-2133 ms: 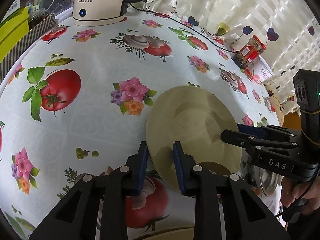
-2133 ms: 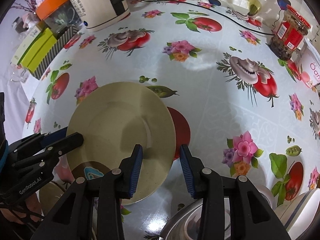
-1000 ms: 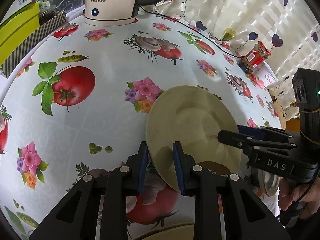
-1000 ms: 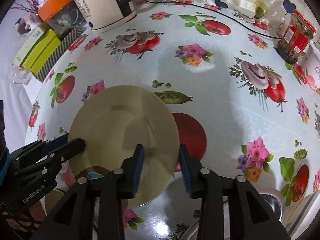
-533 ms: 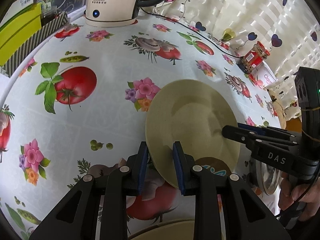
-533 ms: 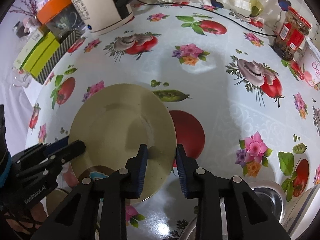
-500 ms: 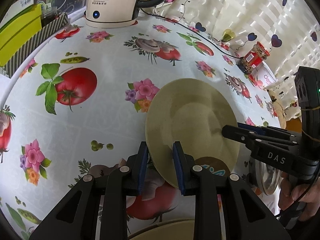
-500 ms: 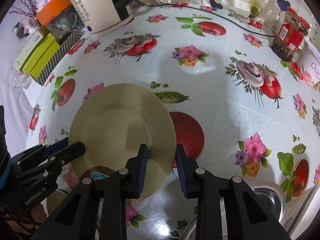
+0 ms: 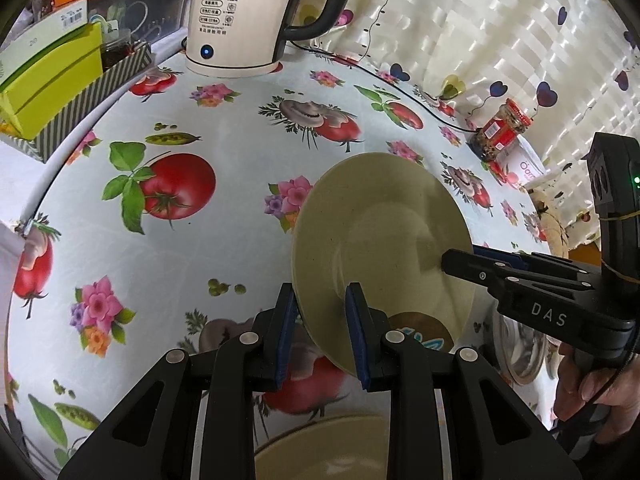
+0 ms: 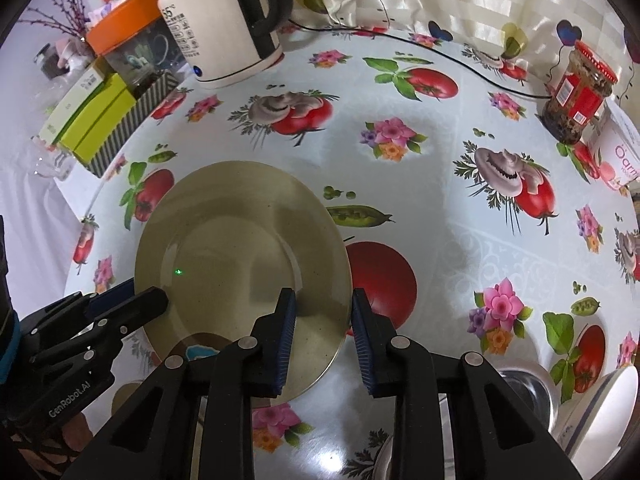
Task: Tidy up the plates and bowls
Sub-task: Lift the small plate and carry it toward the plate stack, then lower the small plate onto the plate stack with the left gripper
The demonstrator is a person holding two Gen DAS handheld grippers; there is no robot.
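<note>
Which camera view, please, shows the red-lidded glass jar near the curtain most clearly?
The right wrist view: the red-lidded glass jar appears large there, showing its lid, red label and dark contents. In the left wrist view the same jar sits small and tilted near the frame's edge, with little detail readable.

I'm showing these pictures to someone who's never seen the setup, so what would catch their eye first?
Most likely the beige plate, held by its rim between both sets of black tongs, the left tongs and the right tongs, above a loud tablecloth printed with tomatoes, mushrooms and flowers. Next, the white kettle at the far edge and the red-lidded jar at the far right.
</note>
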